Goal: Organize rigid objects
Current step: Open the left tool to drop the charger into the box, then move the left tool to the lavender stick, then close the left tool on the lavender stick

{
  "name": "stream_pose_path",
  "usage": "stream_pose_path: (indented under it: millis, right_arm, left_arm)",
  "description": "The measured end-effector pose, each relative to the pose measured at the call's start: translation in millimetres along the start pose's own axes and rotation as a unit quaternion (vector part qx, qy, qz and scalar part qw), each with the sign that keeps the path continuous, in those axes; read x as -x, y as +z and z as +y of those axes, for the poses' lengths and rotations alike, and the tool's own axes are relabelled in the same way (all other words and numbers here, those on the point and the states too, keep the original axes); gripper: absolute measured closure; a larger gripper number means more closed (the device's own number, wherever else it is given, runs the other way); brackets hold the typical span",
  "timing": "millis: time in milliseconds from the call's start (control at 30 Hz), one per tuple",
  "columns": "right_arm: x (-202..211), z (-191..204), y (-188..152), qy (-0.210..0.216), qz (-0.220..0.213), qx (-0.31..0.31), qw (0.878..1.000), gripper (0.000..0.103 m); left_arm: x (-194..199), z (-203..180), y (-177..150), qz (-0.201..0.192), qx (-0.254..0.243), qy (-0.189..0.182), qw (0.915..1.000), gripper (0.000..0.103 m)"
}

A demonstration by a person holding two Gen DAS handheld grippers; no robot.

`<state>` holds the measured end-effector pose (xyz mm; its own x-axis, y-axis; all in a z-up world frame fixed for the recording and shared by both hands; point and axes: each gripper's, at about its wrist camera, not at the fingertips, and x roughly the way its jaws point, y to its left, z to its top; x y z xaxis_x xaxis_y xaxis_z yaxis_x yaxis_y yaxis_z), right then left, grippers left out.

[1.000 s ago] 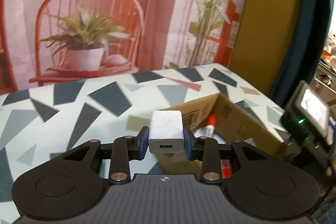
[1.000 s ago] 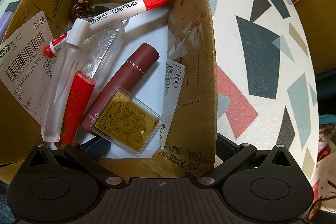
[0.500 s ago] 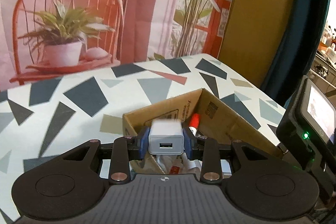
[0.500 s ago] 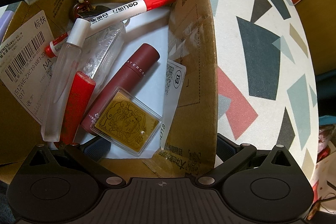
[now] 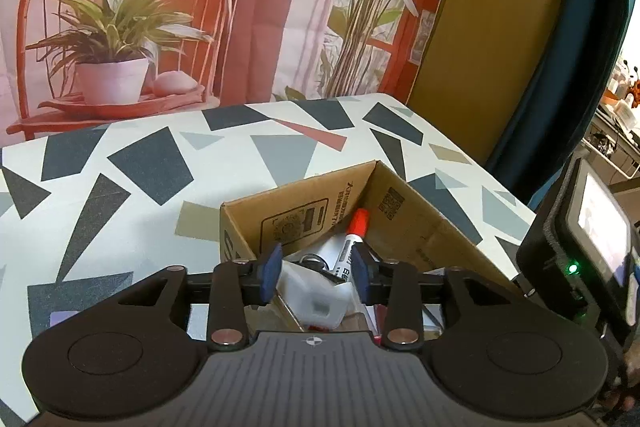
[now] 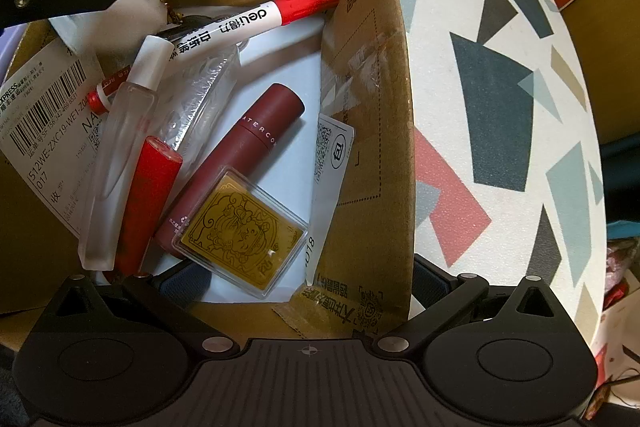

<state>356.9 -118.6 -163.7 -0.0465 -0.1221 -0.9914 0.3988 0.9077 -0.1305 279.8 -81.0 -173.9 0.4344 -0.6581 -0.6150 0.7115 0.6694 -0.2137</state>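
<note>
Two blue pads of my left gripper (image 5: 315, 274) are spreading apart right now, and the small white plastic USB charger block (image 5: 314, 297) between them has tilted and slipped below the pad line, so I judge it released and dropping; the pads no longer press on it. It sits low between my fingers, over the near corner of the open brown cardboard box (image 5: 404, 227), its blurred port face towards me and slightly down; its short, stubby body has no strong long axis that I can make out through the blur. Just past it lies the white marker with a red cap (image 5: 352, 237), long axis running away from me, cap towards the far corner of the box. My right gripper (image 6: 308, 277) hangs over the same box looking straight down, jaws set wide and astride the near right wall, gripping nothing. Below it, a gold card in a clear case (image 6: 240, 235) rests on a maroon tube (image 6: 236, 167), with a red cylinder (image 6: 146, 203) and a frosted clear bottle (image 6: 120, 155) lying alongside, all pointing roughly the same way. The step in hand is the drop into the box. Next I should finish opening, lift clear of the rim, and look over the patterned tabletop (image 5: 140, 187) beyond for another item.
</note>
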Motion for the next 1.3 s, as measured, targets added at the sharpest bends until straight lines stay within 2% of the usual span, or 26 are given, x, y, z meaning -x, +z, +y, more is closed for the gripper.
stream_pose_path:
  millis: [100,267,400,500,633,767,900,1100,1300]
  right_arm:
    - [0.6,0.5,0.3,0.000,0.000,-0.001,1.000,0.000]
    - [0.7,0.7,0.5,0.000,0.000,-0.001,1.000,0.000]
    - [0.8,0.8,0.5,0.000,0.000,-0.001,1.000,0.000]
    - [0.8,0.8,0.5,0.000,0.000,-0.001,1.000,0.000]
    - [0.9,0.8,0.4,0.000,0.000,-0.001,1.000,0.000]
    - [0.9,1.0,0.5,0.000,0.000,-0.001,1.000,0.000]
    - [1.1,1.1,0.5,0.000,0.000,-0.001,1.000,0.000]
    - [1.1,1.0,0.5,0.000,0.000,-0.001,1.000,0.000]
    - [1.2,1.0,0.6,0.000,0.000,-0.001,1.000,0.000]
  left_arm:
    - [4.1,-1.4,1.9,-0.006,0.006,0.001,1.0000,0.050]
    - [13.7,-0.1,4.2,-0.013,0.011,0.016,0.9997,0.047]
    - [27.1,7.8,3.6,-0.027,0.022,0.035,0.9988,0.038]
    - [34.6,21.5,0.1,-0.029,0.036,0.066,0.9967,0.037]
    - [37.9,46.2,-8.3,-0.015,0.055,0.127,0.9903,0.037]
    - [36.9,73.3,-19.4,0.006,0.076,0.186,0.9795,0.037]
    - [32.0,98.2,-28.9,0.028,0.102,0.228,0.9680,0.037]
    - [18.3,115.3,-46.1,0.061,0.113,0.251,0.9595,0.037]
    - [6.5,118.2,-49.1,0.073,0.108,0.255,0.9582,0.037]
